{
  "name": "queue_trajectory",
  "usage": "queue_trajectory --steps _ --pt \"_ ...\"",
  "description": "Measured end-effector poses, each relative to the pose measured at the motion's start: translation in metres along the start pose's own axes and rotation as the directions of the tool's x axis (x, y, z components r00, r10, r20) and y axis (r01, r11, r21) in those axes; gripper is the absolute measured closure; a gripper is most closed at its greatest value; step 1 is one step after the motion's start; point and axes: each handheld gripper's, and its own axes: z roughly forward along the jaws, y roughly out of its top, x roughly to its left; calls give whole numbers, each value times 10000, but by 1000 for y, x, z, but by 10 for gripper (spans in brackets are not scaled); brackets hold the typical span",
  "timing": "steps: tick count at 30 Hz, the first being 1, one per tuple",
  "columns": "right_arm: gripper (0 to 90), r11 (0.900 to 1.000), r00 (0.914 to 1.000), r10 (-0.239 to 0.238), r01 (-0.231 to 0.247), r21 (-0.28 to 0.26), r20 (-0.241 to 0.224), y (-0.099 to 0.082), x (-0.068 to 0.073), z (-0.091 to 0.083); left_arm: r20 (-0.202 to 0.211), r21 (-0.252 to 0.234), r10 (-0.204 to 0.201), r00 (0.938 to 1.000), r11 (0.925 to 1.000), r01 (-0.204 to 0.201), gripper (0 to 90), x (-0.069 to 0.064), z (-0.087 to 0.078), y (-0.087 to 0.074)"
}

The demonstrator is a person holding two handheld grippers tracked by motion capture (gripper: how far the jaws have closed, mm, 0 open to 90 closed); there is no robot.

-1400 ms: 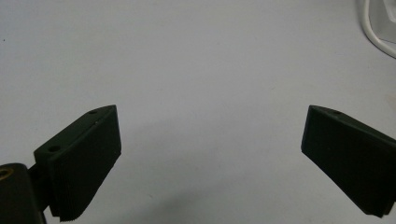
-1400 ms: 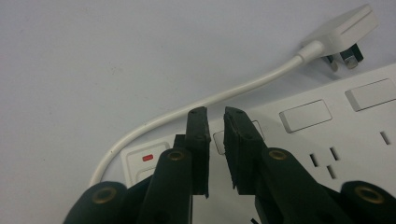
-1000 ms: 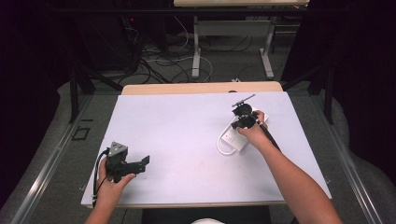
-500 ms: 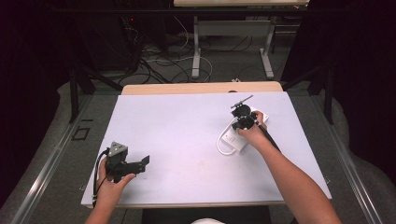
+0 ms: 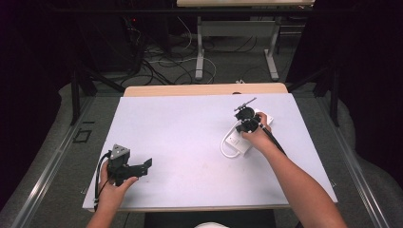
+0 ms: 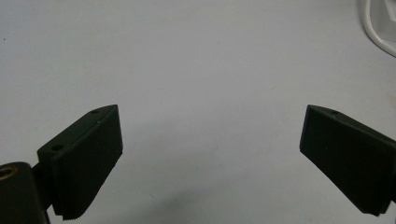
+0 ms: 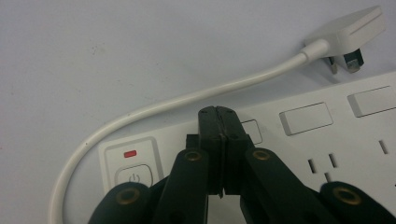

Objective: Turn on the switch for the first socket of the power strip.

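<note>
Since a second earlier almost nothing had moved in the high view: the right gripper [image 7: 218, 112] stayed over the white power strip [image 5: 251, 131] in the right-centre of the frame, its jaws pressed fully together with nothing between them. In the right gripper view their tips sat on the strip near the power button [image 7: 134, 178]. Judging by that, a switch press was under way. The left gripper [image 6: 210, 154] rested wide and empty at lower left.
</note>
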Motion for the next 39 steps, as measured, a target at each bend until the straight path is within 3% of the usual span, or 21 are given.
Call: queue_trajectory --steps 11,17,23,31,32,39 --pt "900 9997 9999 71 -69 224 -93 -1 -1 1 -19 -5 -16 10000 10000 16 60 0 -1 0" --pt "900 9995 9989 319 -317 53 -331 -3 -4 1 -22 16 -21 10000 10000 21 62 0 -1 0" --pt "900 9993 9992 376 -376 -1 -167 -4 -2 1 -36 -2 -5 10000 10000 5 63 0 -1 0" --pt "900 9984 9983 500 -508 -258 -285 -5 -3 2 -36 -46 -23 10000 10000 23 65 0 0 0" --pt "898 9986 9981 525 -528 -61 -333 -5 -3 1 -47 -80 -37 10000 10000 37 65 0 0 0" --pt "853 9979 9976 648 -650 -81 -263 -5 -3 0 -40 -16 -22 10000 10000 22 66 0 -1 0"
